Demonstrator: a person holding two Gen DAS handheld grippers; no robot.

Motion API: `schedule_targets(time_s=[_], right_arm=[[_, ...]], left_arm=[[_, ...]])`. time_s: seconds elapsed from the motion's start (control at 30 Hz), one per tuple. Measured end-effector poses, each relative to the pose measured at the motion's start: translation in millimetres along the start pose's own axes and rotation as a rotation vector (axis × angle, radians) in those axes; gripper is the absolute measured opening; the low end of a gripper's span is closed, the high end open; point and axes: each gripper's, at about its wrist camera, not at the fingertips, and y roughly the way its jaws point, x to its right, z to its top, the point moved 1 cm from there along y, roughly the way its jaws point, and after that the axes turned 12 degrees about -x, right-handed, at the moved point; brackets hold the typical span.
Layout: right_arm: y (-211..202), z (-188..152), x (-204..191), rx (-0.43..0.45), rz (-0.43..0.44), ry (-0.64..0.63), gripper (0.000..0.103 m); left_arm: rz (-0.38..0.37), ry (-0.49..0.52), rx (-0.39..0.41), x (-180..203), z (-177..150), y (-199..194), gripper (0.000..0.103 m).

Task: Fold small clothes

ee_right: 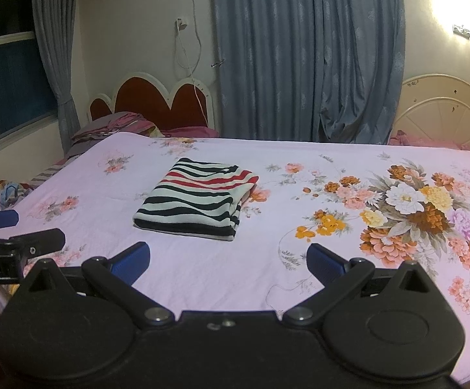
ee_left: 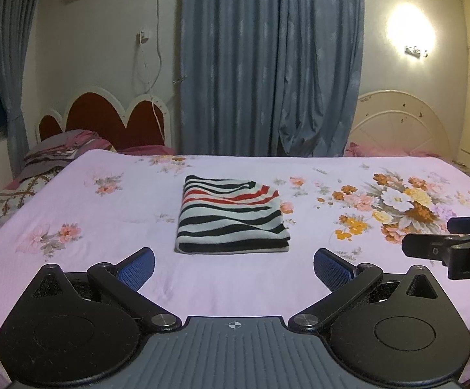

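- The left gripper [ee_left: 234, 267] stood wide, its blue ribbed pads [ee_left: 137, 271] spread well apart and holding nothing, above the near part of the bed.
- Seen from the right wrist, the left gripper's black body carried white lettering that read "obot.AI", cut off at the frame edge; its blue-tipped fingers [ee_right: 0, 219] reached in from the left, touching no cloth.
- A small cross-hair mark sat on the grey ribbed plate at the base of the left wrist view.
- The folded striped garment [ee_left: 231, 215] lay as a neat, thick rectangle on the bed sheet [ee_left: 111, 227], ahead of both grippers and apart from them; soft knit, with wavy black and white bands and a few red ones near the far edge.
- The sheet was pale pink cotton-like cloth printed with flowers, a large orange, white and pink bouquet [ee_right: 410, 207] to the right of the garment.
- The right gripper [ee_right: 228, 259] also gaped wide and empty, pads [ee_right: 324, 264] clear of the sheet.
- In the left wrist view the right gripper's black side showed the letters "DA", the rest out of frame.
- Behind hung pleated blue-grey curtains [ee_left: 267, 58], with a red scalloped headboard [ee_left: 105, 116] to the left and a cream fan-shaped headboard [ee_left: 400, 123] to the right.
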Motion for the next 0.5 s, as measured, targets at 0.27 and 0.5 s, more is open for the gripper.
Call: schedule_targets(time_s=[0.27, 0.5], right_arm=[[-0.9, -0.9, -0.2, 0.006, 0.003, 0.003, 0.102], [-0.7, -1.6, 0.1, 0.007, 0.005, 0.006, 0.102]], left_arm=[[-0.001, 0.005, 0.001, 2.6, 0.5, -0.4, 0.103], [0.000, 0.007, 0.000, 2.9, 1.3, 0.3, 0.103]])
